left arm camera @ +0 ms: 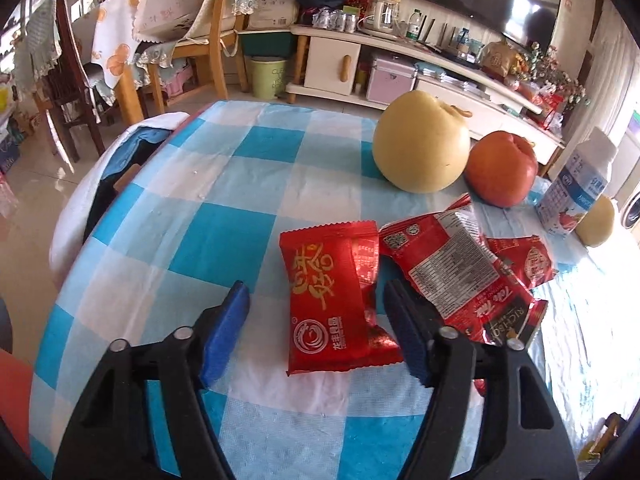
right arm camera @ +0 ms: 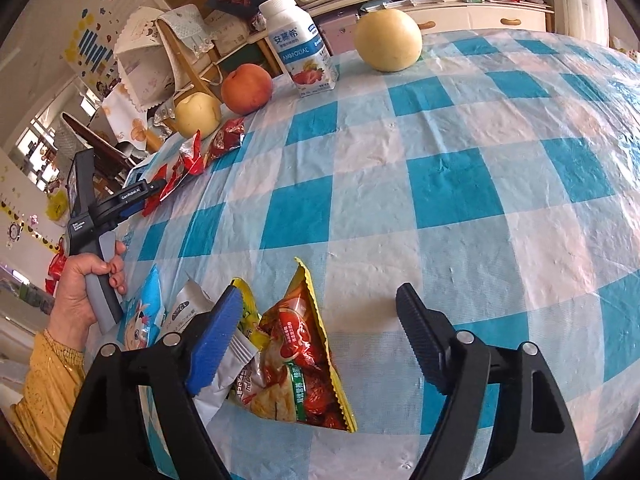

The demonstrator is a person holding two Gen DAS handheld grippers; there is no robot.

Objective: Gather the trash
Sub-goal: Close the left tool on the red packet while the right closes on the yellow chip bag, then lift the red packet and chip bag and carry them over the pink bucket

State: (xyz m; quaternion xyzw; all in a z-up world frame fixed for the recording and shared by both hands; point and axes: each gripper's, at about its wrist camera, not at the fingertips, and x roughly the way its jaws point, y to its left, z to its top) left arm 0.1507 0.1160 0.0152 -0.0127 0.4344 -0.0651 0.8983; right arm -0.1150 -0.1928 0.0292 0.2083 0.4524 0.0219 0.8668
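Left gripper [left arm camera: 314, 308] is held with jaws apart around a red wrapper [left arm camera: 330, 300] on the worktop [left arm camera: 224, 184]; right gripper [right arm camera: 320, 320] jaws are spread over a yellow-edged snack bag [right arm camera: 304, 352].

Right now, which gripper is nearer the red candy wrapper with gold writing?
Left. The left gripper is open with the red candy wrapper between its fingers. The right gripper is open over a yellow-edged snack bag, across the table from the red wrappers.
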